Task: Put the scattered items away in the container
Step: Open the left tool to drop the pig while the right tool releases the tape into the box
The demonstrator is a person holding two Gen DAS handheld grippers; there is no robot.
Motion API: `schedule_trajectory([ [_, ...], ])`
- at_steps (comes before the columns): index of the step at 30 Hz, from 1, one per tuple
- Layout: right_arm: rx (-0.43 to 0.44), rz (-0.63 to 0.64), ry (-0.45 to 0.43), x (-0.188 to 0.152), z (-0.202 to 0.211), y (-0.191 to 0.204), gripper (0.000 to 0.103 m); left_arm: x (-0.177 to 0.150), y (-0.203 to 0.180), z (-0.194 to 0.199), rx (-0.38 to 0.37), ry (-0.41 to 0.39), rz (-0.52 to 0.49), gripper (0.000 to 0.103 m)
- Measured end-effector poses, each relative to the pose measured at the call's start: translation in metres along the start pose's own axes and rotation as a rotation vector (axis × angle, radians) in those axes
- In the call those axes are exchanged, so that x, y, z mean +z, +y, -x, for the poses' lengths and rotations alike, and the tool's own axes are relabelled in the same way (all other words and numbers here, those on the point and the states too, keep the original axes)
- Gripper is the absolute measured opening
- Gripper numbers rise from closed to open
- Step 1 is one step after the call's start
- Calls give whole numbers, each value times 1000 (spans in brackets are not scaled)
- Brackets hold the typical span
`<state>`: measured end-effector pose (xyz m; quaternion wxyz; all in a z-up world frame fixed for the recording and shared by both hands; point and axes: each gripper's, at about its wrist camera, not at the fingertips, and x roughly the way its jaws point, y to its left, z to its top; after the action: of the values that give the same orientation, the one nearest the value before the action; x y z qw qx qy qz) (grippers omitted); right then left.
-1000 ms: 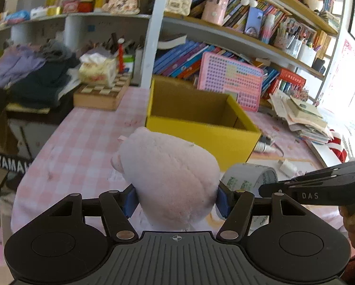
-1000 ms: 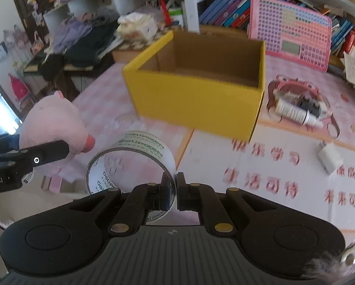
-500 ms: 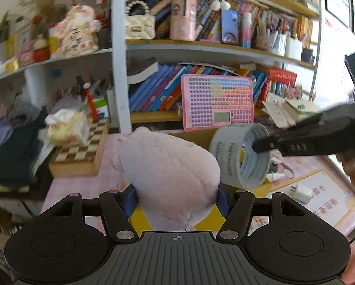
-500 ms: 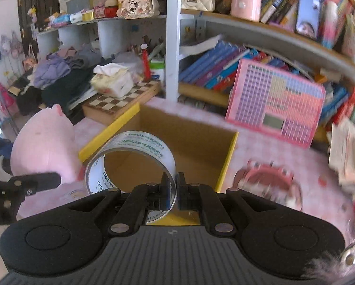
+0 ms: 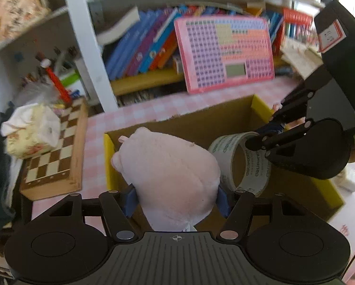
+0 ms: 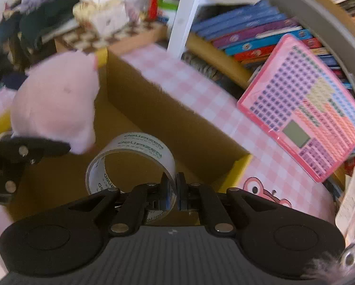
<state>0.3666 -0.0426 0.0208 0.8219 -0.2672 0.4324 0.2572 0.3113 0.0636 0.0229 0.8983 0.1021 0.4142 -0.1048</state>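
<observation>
Left wrist view: left gripper [image 5: 176, 196] clamps pink plush pig [image 5: 168, 175] over yellow box [image 5: 109, 156]. Right gripper [image 6: 175, 190] pinches "deli"-printed tape roll [image 6: 132, 148] at 3 o'clock.

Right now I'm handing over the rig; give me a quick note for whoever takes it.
Left claw: shut on the pink plush toy, held over the left part of the yellow box.
Right claw: shut on the tape roll, pinching its wall, above the box's open inside.
Done: both items picked up and carried over the box.
Left: lower, open both claws, then gather any other loose items.
</observation>
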Motion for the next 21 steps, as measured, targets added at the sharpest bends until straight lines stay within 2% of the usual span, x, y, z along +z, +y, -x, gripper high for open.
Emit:
schedule_trajectory([
  [4,18,91,46,11,-28,4,6,7,0,-32,6,85,-59,65],
  [7,26,124,71,18,-43,4,7,8,3,-46,19,117,-66,67],
  [14,29,99,74,30,-58,-1,8,9,2,-54,26,115,-83,71],
  [17,30,87,63,32,-56,1,18,10,3,-50,46,85,-73,72],
  [19,25,85,47,31,-50,3,30,10,5,-44,39,57,-67,72],
  [21,27,72,31,31,-42,4,33,9,8,-35,32,29,-59,73],
])
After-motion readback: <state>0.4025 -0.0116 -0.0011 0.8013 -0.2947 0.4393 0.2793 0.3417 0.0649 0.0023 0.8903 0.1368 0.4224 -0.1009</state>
